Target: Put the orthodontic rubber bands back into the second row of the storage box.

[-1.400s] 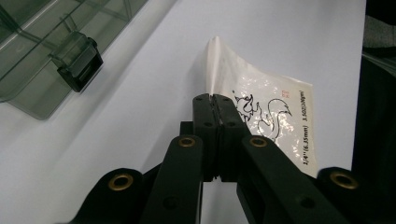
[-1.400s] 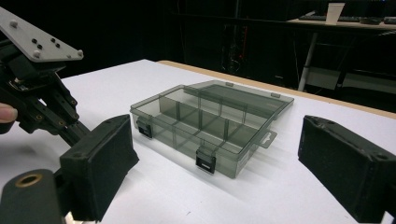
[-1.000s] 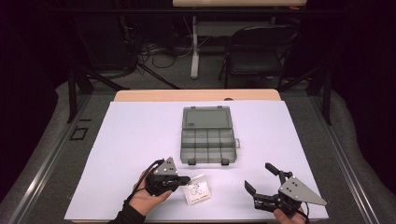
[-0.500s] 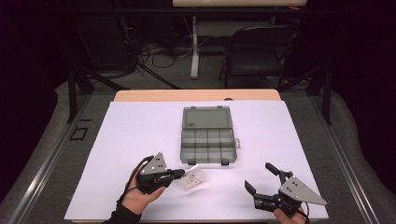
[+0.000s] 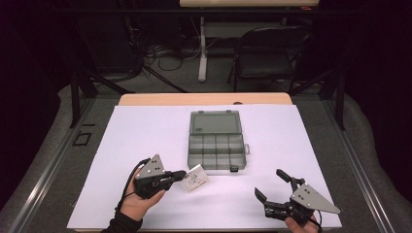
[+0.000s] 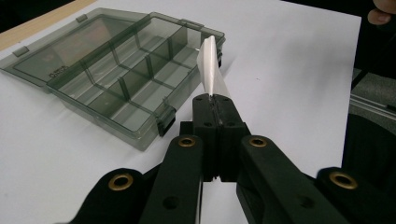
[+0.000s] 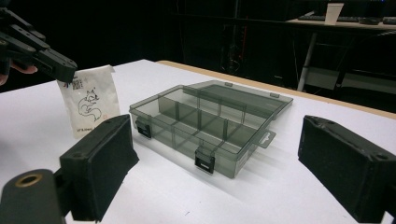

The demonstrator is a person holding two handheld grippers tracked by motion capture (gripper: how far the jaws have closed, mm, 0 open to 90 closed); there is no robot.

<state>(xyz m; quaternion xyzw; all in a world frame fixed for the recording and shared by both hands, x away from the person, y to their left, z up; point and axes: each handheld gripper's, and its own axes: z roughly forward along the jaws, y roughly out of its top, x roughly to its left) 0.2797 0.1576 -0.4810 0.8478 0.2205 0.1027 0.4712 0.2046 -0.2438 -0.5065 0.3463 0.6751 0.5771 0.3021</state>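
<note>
A small white packet (image 5: 195, 177) with a printed squirrel drawing (image 7: 89, 106) hangs off the table, pinched at one edge by my left gripper (image 5: 180, 174), whose jaws are shut on it (image 6: 214, 100). A smoky grey compartment box (image 5: 216, 139) lies open in the middle of the white table sheet, its lid folded back away from me. Its divided cells (image 6: 126, 84) look empty. The packet is just in front of the box's near left corner. My right gripper (image 5: 273, 187) rests near the front right edge, jaws wide apart with nothing between them (image 7: 219, 168).
The white sheet (image 5: 145, 131) covers most of the table, with a wooden strip (image 5: 204, 99) at the far edge. A metal rail (image 5: 43, 170) runs along the left side. A dark chair (image 5: 267, 58) and cables stand beyond the table.
My left gripper has lifted the white packet off the table and carried it up and toward the box. The right gripper has stayed put.
</note>
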